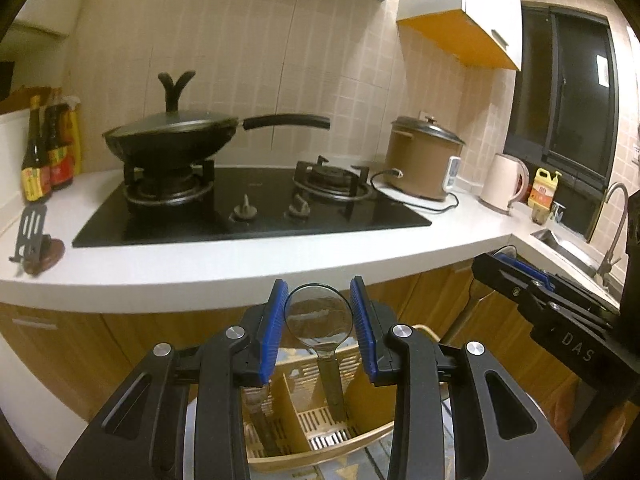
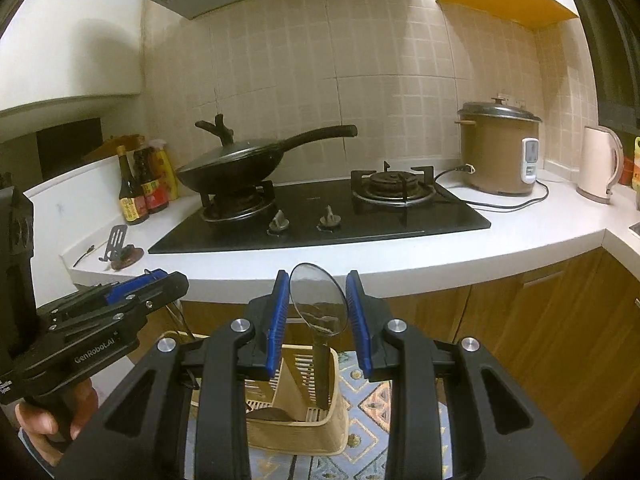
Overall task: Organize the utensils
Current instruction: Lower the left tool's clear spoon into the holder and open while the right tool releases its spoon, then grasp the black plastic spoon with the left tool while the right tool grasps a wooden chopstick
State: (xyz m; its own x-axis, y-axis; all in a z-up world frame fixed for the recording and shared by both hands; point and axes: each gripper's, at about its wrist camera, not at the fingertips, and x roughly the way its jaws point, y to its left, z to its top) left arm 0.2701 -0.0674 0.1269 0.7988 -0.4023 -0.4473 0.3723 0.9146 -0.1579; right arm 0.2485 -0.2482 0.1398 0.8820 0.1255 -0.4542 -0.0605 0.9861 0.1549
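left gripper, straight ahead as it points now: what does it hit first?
Probably the cabinet front under the counter's edge, judging by where the left gripper and the spoon it holds point. Depth is unclear.

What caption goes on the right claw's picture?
Right claw holds a metal spoon above the beige utensil caddy, before the stove.

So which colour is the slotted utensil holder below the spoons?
Beige; the utensil holder shows best in the right wrist view.
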